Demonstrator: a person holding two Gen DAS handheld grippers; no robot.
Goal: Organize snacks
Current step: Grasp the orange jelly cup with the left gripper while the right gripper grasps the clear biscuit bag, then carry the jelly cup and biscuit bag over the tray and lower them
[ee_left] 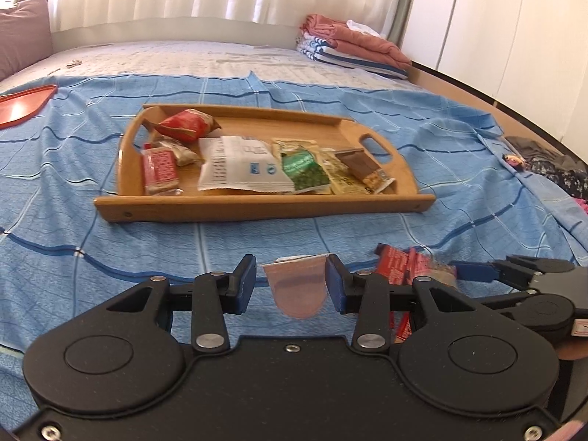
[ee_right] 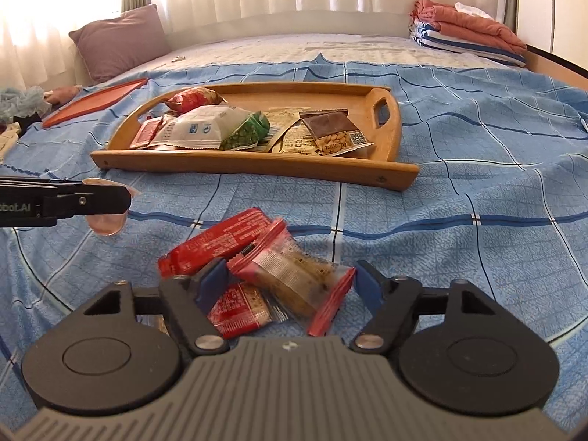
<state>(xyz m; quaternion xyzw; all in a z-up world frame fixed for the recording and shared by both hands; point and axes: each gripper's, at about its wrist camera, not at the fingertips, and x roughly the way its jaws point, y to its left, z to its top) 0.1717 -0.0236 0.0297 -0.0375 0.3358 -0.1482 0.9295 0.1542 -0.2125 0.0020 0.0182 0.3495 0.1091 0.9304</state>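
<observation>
A wooden tray [ee_left: 257, 207] [ee_right: 257, 165] holding several snack packets lies on the blue checked bedspread. My left gripper [ee_left: 291, 286] is shut on a small pink jelly cup [ee_left: 297, 288], held above the bedspread in front of the tray; the cup also shows in the right wrist view [ee_right: 106, 222]. My right gripper [ee_right: 288, 286] is open around a clear red-ended snack packet [ee_right: 294, 275] on a small pile with a red bar [ee_right: 220, 244] and a red packet [ee_right: 239, 308]. The pile [ee_left: 404, 268] lies right of my left gripper.
An orange lid [ee_right: 95, 101] [ee_left: 22, 104] lies left of the tray. A mauve pillow [ee_right: 121, 40] and folded blankets [ee_right: 470, 29] [ee_left: 349, 46] sit at the far end of the bed. Dark clothes [ee_left: 551, 165] lie at the bed's right edge.
</observation>
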